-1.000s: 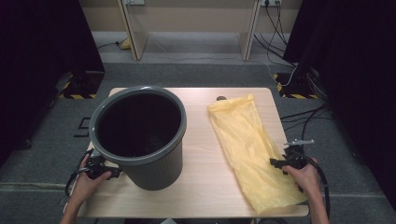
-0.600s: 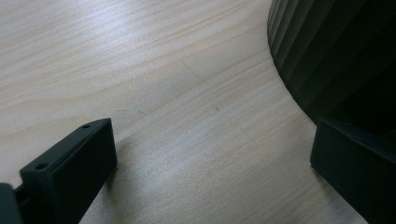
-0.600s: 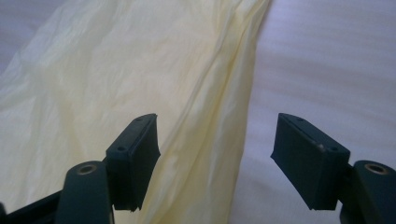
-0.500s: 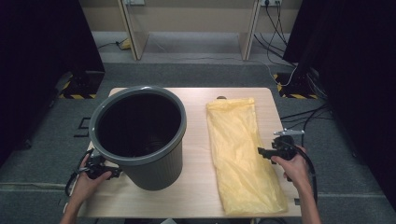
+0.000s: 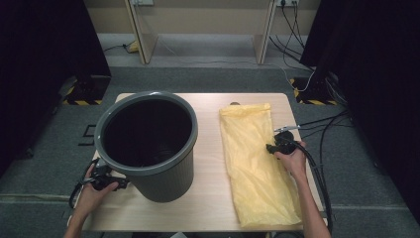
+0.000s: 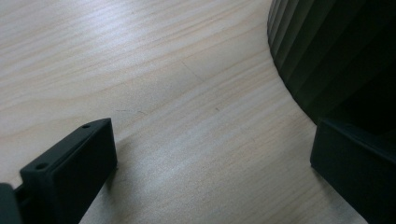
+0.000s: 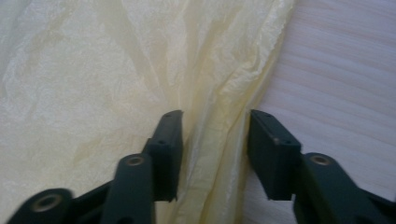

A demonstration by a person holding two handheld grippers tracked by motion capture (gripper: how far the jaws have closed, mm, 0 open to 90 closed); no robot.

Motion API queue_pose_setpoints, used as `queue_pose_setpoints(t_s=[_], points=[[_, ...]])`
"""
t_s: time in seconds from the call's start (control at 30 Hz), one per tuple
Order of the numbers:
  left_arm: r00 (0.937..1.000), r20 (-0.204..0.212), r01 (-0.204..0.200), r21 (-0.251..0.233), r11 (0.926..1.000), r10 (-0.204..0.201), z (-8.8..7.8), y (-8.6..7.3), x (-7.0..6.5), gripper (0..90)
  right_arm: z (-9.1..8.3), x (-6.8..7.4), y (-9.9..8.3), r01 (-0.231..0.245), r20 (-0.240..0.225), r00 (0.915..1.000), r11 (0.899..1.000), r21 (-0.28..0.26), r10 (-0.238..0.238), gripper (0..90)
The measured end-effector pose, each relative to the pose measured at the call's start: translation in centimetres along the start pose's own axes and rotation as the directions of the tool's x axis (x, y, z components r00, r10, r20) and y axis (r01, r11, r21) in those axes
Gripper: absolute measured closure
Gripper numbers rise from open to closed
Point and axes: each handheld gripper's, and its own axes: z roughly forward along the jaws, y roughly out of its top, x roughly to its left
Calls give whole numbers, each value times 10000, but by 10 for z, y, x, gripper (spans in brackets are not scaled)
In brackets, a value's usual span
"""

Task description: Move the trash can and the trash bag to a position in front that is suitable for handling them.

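High view — bin (image 5: 148,148) hides left tool (image 5: 116,182).

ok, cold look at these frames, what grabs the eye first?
The big dark grey bin standing upright on the left half of the wooden table, mouth open. Then the yellow plastic bag lying flat along the right half. The right gripper has its jaws set over the bag's right edge, a ridge of film between them, and they have just been closing.
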Motion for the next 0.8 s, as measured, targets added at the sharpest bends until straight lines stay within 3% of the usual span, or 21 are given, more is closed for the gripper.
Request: queue_pose_setpoints(t_s=[0.13, 0.27, 0.47, 0.6, 0.63, 0.67, 0.73, 0.8], points=[[10000, 1, 0, 1, 10000, 0, 0, 0, 0, 0, -9, -12, -11, -659, 331, 9973, 9978, -114, 663, 668], [10000, -15, -5, 16, 10000, 6, 0, 0, 0, 0, -14, -25, -21, -707, 277, 9970, 9969, -359, 717, 653], [10000, -19, -21, 38, 10000, 21, 0, 1, 0, 0, -12, -33, -15, -635, 380, 9972, 9979, -145, 640, 635], [10000, -20, -22, 36, 10000, 22, 0, 1, 0, 0, -7, -38, -10, -1071, 412, 9933, 9941, -155, 1077, 631], [10000, -19, -19, 35, 10000, 19, 0, 1, 0, 0, -8, -37, -9, -1129, 571, 9920, 9936, -5, 1127, 558], [10000, -19, -18, 34, 10000, 18, 0, 1, 0, 0, -8, -37, -9, -1129, 571, 9920, 9936, -5, 1127, 558], [10000, -14, -19, 33, 10000, 19, 0, 1, 0, 0, -13, -33, -9, -909, 1044, 9905, 9959, 34, 901, 471], [10000, 28, -35, 29, 10000, 35, 1, 1, 0, 0, -23, -29, -7, -780, 1219, 9893, 9967, -234, 803, 399]])
